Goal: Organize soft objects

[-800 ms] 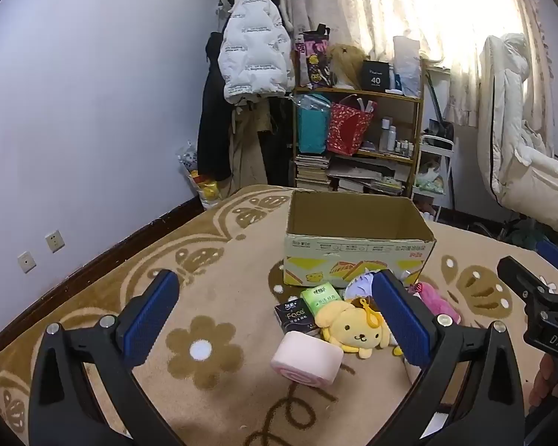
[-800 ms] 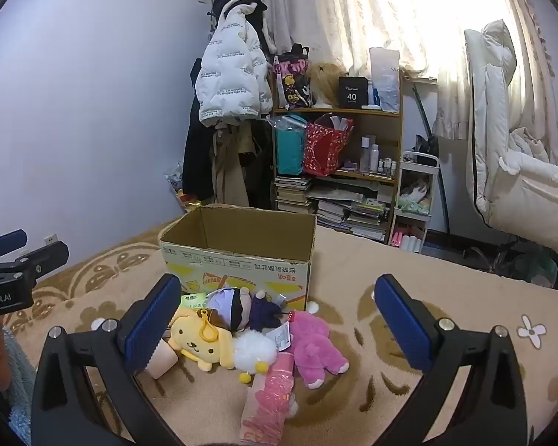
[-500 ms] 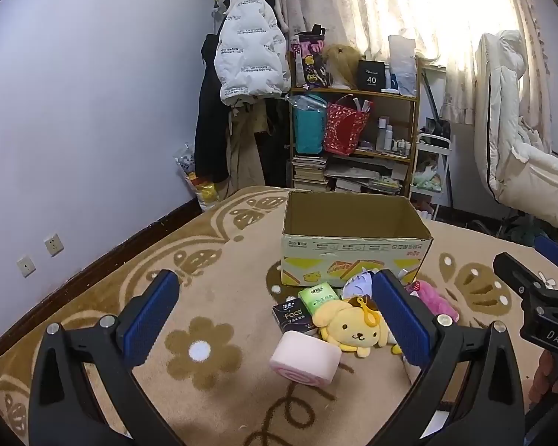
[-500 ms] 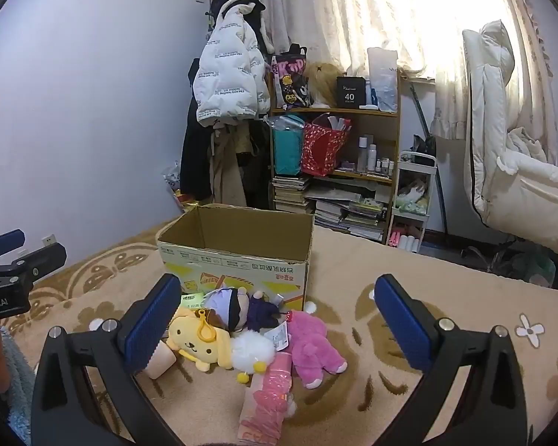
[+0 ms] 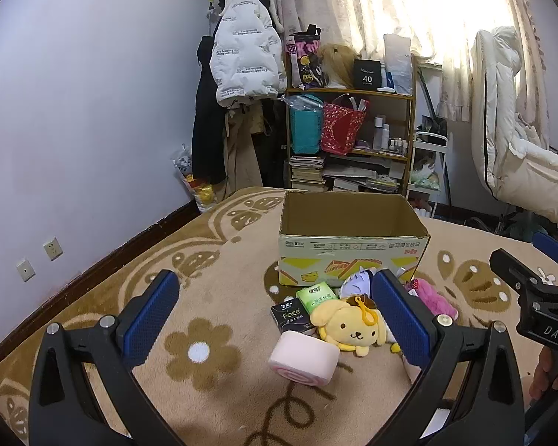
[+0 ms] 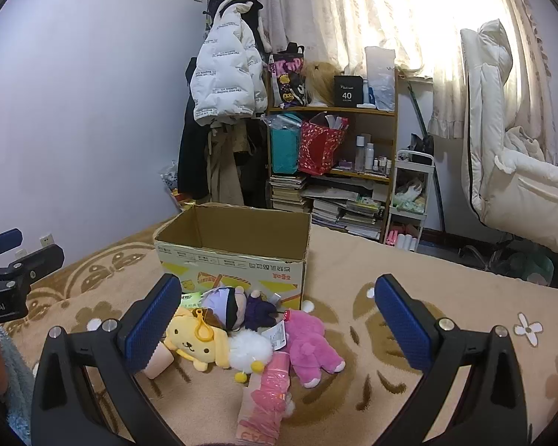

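Observation:
An open cardboard box (image 5: 353, 249) stands on the patterned carpet; it also shows in the right wrist view (image 6: 234, 256). Before it lie a yellow dog plush (image 5: 349, 329), a pink sponge block (image 5: 303, 358), a green tissue pack (image 5: 316, 295) and a black tissue pack (image 5: 290, 314). The right wrist view adds a pink plush (image 6: 312, 342), a white pompom (image 6: 249, 349), a purple doll (image 6: 238, 306) and a pink packet (image 6: 271, 390). My left gripper (image 5: 275, 319) is open, above the sponge. My right gripper (image 6: 275, 319) is open, above the plush pile.
A cluttered bookshelf (image 5: 349, 137) and hanging coats (image 5: 241, 63) stand behind the box. A white padded chair (image 5: 517, 148) is at the right. The wall with sockets (image 5: 52, 249) runs along the left. The carpet (image 6: 446, 297) stretches right of the box.
Both grippers have drifted slightly, so the box and toys sit a touch differently in each view. Jaws stay open and nothing was picked up.

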